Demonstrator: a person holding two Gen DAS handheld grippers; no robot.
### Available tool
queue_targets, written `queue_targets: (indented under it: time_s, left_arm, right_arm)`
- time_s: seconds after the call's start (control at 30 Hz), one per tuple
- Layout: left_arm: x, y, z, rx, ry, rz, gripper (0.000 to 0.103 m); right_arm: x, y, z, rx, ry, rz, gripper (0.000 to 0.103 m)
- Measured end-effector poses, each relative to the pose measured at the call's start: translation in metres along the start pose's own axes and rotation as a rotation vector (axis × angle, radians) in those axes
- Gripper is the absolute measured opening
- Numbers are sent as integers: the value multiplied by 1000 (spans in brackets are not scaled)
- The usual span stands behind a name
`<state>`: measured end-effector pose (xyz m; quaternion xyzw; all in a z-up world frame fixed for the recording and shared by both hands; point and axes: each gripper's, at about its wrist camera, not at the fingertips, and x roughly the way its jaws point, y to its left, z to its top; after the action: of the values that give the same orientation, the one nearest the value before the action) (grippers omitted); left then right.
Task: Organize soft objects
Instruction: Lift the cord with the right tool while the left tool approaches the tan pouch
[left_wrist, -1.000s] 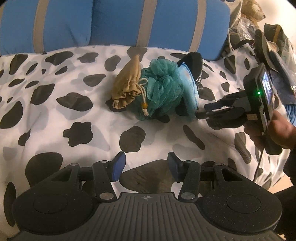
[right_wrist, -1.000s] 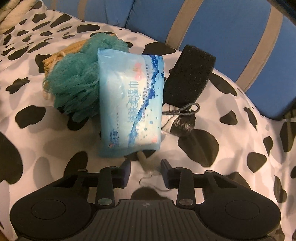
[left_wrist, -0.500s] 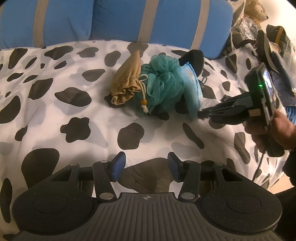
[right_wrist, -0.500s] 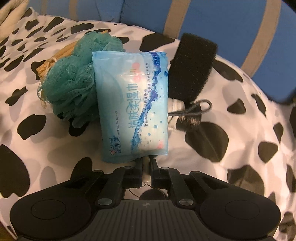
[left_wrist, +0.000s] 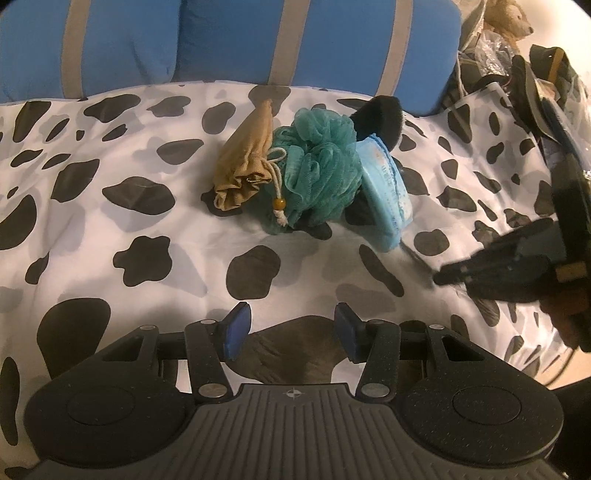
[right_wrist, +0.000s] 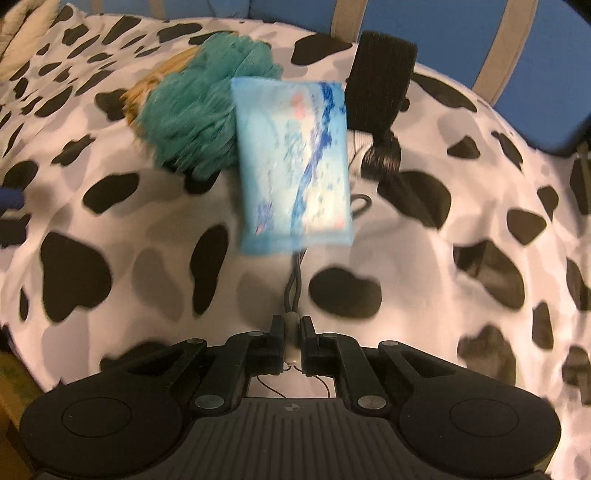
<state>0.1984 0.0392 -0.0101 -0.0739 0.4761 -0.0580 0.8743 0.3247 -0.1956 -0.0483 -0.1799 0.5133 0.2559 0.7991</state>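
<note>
Four soft items lie bunched together on a cow-print bedspread (left_wrist: 147, 229): a tan drawstring pouch (left_wrist: 245, 171), a teal mesh bath pouf (left_wrist: 317, 166), a blue pack of wet wipes (right_wrist: 291, 158) and a black sponge (right_wrist: 380, 77). The pouch touches the pouf, the wipes lean against the pouf's other side, and the sponge stands just behind them near the blue striped cushions (left_wrist: 314, 40).

The right gripper (right_wrist: 292, 332), fingers pressed together, pinches a small pale toggle (right_wrist: 291, 341) on a dark cord (right_wrist: 293, 280) that runs from under the wipes pack; what the cord belongs to is hidden. The view is motion-blurred. The left gripper (left_wrist: 291, 328) hangs above the bedspread, well apart from the pile, fingers spread and holding nothing.

The sorting appears to be at an early stage: all four items remain in one heap, none set apart or lined up. By the look of it, the step in hand is drawing the corded item out from beneath the wipes, which could drag the pack or topple the sponge. Separating and placing each piece seems still to come.

The surface is a soft, wrinkled bed cover, white with black and grey patches. At the far right edge of the left view, a clutter of bags and a plush toy (left_wrist: 511, 18) sits in warm, dim indoor light.
</note>
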Motion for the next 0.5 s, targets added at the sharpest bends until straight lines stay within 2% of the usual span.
queue_targets:
  time_s: [0.13, 0.23, 0.27, 0.3, 0.37, 0.5]
  left_arm:
    - [0, -3, 0, 8, -2, 6, 49]
    - [0, -5, 0, 9, -4, 4, 49]
    - [0, -5, 0, 12, -4, 4, 49]
    - [1, -6, -1, 14, -4, 6, 49]
    - [1, -6, -1, 17, -1, 6, 49]
    - [2, -5, -1, 15, 2, 7, 49]
  right_arm:
    - [-6, 11, -17, -35, 35, 31, 10]
    - [-6, 18, -23, -65, 29, 18, 13]
    - [-6, 19, -22, -68, 22, 7, 17]
    - [-5, 18, -21, -59, 16, -2, 28]
    - [-4, 14, -19, -30, 0, 1, 37]
    - [-5, 11, -12, 9, -48, 35, 42]
